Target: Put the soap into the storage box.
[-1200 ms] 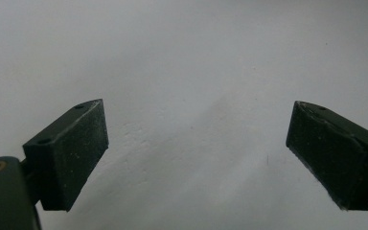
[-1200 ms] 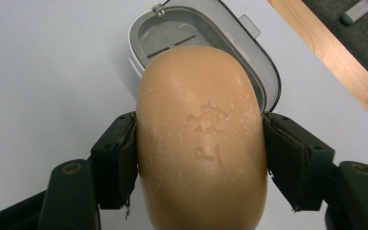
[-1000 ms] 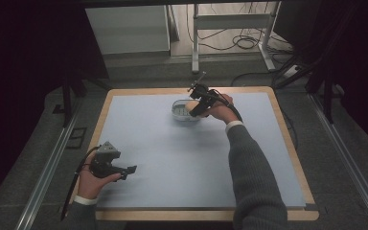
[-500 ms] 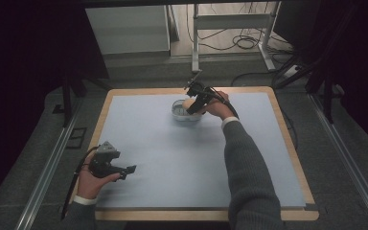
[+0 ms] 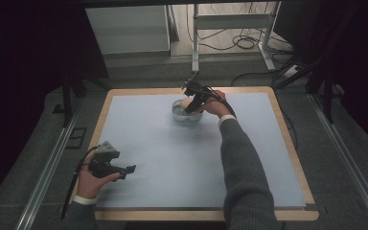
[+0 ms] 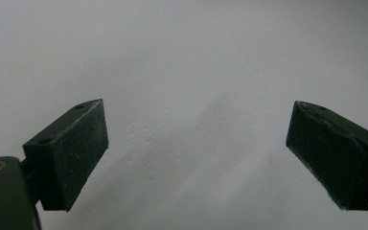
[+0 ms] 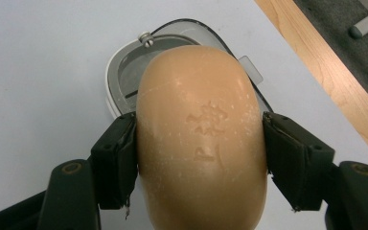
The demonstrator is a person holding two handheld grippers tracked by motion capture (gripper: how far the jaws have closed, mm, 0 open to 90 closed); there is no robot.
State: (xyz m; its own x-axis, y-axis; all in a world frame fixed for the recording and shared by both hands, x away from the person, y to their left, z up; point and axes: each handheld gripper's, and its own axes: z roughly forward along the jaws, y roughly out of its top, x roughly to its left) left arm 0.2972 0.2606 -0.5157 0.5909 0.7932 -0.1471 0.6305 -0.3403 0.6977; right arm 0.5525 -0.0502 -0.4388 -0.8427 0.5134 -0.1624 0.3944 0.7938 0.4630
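Observation:
A tan oval bar of soap (image 7: 201, 139) with a stamped mark sits clamped between the jaws of my right gripper (image 7: 200, 160), directly above a white and grey soap dish (image 7: 124, 72). In the high view the same right gripper (image 5: 195, 100) hangs over the dish (image 5: 178, 115) at the far middle of the table, the soap (image 5: 186, 102) showing at its tip. My left gripper (image 5: 124, 171) rests low near the front left corner, held in a hand. In its own view the left gripper (image 6: 196, 148) stands open, its jaws wide apart over bare mat.
A pale blue mat (image 5: 172, 158) covers the wooden table (image 5: 287, 143). The table's wooden far edge (image 7: 326, 72) runs just beyond the dish. Metal frame legs (image 5: 195, 43) and cables (image 5: 239, 43) lie on the floor behind the table.
The right gripper with the soap has shifted slightly left and toward the far edge, settling over the dish. The left gripper has stayed put.

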